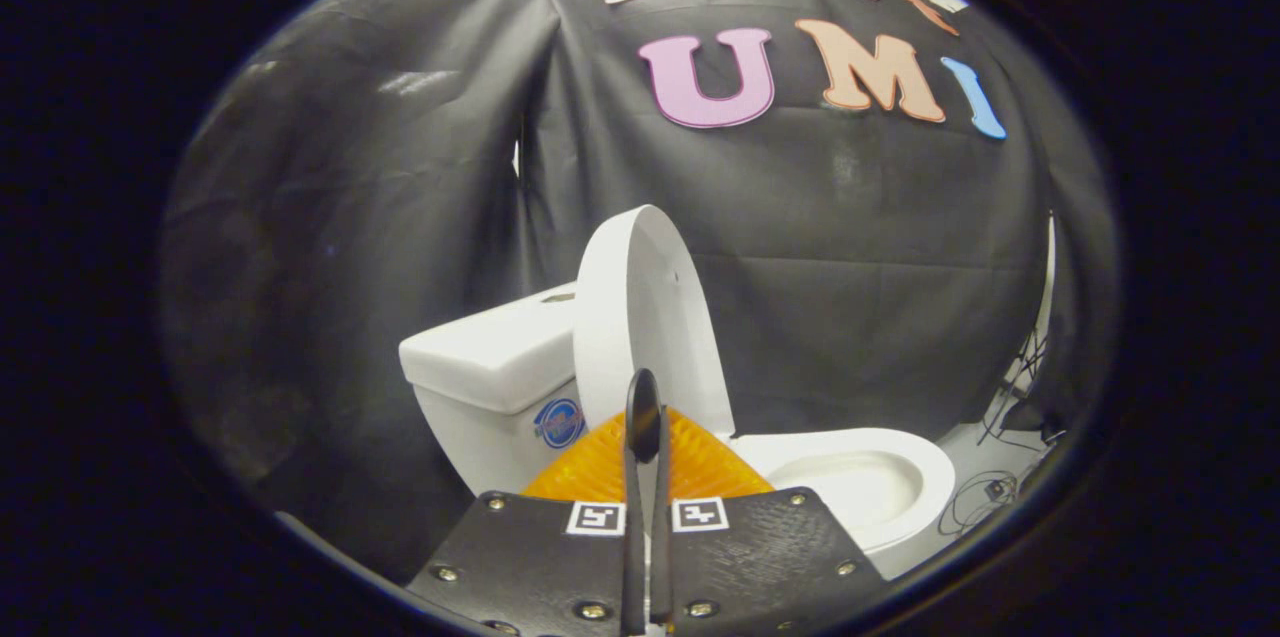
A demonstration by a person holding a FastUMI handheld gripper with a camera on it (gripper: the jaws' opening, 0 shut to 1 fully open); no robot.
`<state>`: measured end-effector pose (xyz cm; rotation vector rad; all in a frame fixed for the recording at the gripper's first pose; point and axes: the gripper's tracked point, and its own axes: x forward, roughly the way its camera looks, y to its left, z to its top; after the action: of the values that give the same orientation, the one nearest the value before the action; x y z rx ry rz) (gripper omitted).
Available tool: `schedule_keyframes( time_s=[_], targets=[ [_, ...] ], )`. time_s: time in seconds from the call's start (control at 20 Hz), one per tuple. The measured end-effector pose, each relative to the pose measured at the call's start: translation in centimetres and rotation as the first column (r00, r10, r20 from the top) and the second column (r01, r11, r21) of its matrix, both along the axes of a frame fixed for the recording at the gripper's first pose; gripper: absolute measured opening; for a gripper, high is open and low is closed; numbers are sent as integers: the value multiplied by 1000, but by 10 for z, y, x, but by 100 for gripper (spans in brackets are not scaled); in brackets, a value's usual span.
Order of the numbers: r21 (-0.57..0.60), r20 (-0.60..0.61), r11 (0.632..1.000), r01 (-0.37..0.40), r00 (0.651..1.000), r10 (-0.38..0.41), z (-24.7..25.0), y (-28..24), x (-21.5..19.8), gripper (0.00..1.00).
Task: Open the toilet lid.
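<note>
Against the booth's black cloth wall (850, 247), a white toilet with its lid raised.
From the left: the tank (480, 357), then the toilet lid (640, 307) standing upright in front of it, then the open bowl (850, 477) lower right, with cables (985, 497) on the floor beyond. The gripper (643, 417) has its fingers pressed together, holding nothing, their tips just before the lid's lower edge.

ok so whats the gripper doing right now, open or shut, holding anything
Gripper: shut, fingers pressed together with nothing between them, tips in front of the raised white oval plastic toilet lid, which stands upright against the white ceramic tank.
</note>
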<state>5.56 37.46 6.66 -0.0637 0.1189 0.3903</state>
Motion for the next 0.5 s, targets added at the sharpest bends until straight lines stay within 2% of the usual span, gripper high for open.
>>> schedule_keyframes(
  time_s=[0.15, 0.35, 0.5],
  targets=[
    [-30, 3, 999, -26, 1000, 26, 0, -1, -1, 3],
    [14, -28, 999, -51, 998, 51, 0, -7, 1, 5],
    [-6, -31, 998, -65, 997, 65, 2, -6, 0, 7]
  ],
)
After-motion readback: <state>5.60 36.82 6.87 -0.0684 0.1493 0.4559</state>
